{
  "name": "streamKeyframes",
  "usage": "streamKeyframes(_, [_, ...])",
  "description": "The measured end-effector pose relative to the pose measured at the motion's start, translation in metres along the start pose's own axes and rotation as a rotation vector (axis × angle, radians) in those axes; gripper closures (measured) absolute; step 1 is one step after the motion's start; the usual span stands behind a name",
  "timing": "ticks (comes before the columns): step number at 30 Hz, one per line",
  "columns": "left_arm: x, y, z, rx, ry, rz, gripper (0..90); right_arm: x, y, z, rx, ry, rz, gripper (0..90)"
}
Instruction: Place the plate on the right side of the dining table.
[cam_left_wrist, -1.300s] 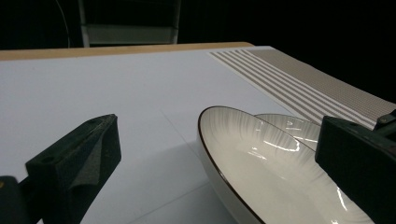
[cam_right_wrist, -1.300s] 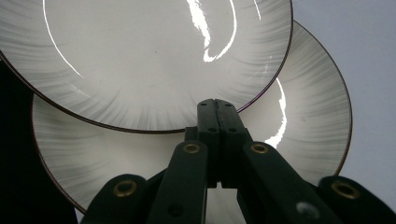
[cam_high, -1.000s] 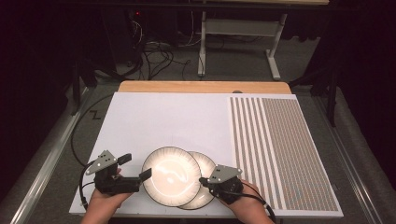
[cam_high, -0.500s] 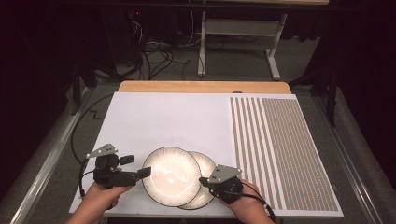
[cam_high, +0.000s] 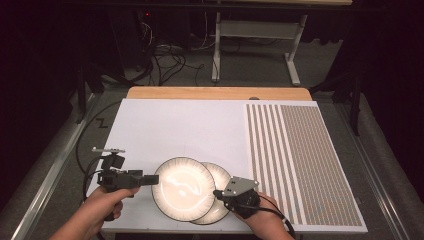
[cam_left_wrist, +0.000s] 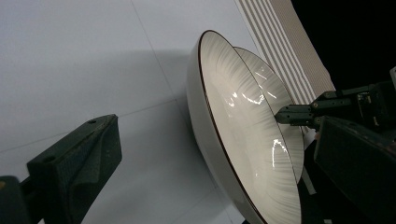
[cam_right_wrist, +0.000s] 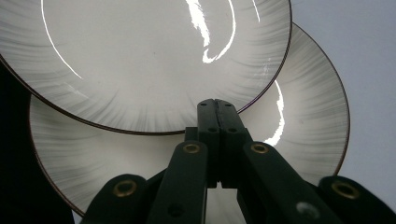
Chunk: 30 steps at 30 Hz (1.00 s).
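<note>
Two plates sit overlapped at the near edge of the white mat (cam_high: 200, 125). The top plate (cam_high: 183, 188) lies partly on the lower plate (cam_high: 222, 200).

The right gripper (cam_high: 221, 193) has its jaws pressed flat together with nothing between them. In the right gripper view the tips sit over the lower plate, right at the top plate's rim.

The left gripper (cam_high: 152, 179) is spread wide, level with the top plate's left edge. In its own view the jaws stand either side of the rim without touching.

Looks like the step is grabbing the top plate. I'd slide one jaw under the rim and one over, get well past the lip, then squeeze slowly. Glazed plates are slippery, so lift level and keep the right tips steadying the lower plate so it doesn't drag along.
</note>
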<state>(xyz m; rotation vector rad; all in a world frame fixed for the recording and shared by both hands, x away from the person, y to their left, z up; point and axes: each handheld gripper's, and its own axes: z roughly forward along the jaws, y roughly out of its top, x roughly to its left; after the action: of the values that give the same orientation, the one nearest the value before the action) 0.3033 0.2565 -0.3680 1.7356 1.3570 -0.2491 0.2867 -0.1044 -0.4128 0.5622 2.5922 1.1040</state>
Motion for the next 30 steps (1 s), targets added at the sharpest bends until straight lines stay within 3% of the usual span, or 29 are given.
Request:
streamKeyframes(10, [0.002, 0.01, -0.001, 0.107, -0.034, -0.148, 4.7, 0.0, 0.0, 0.0, 0.0, 0.0, -0.001, 90.0])
streamKeyframes(19, [0.009, 0.016, -0.001, 0.161, -0.048, -0.257, 9.6, 0.0, 0.0, 0.0, -0.001, 0.0, -0.005, 90.0])
streamKeyframes(23, [0.01, 0.016, 0.0, 0.194, -0.052, -0.271, 12.8, 0.0, 0.0, 0.0, -0.001, 0.0, -0.004, 90.0])
streamKeyframes(30, [0.009, 0.012, 0.008, 0.205, -0.058, -0.27, 15.5, 0.0, 0.0, 0.0, 0.0, 0.0, -0.006, 90.0])
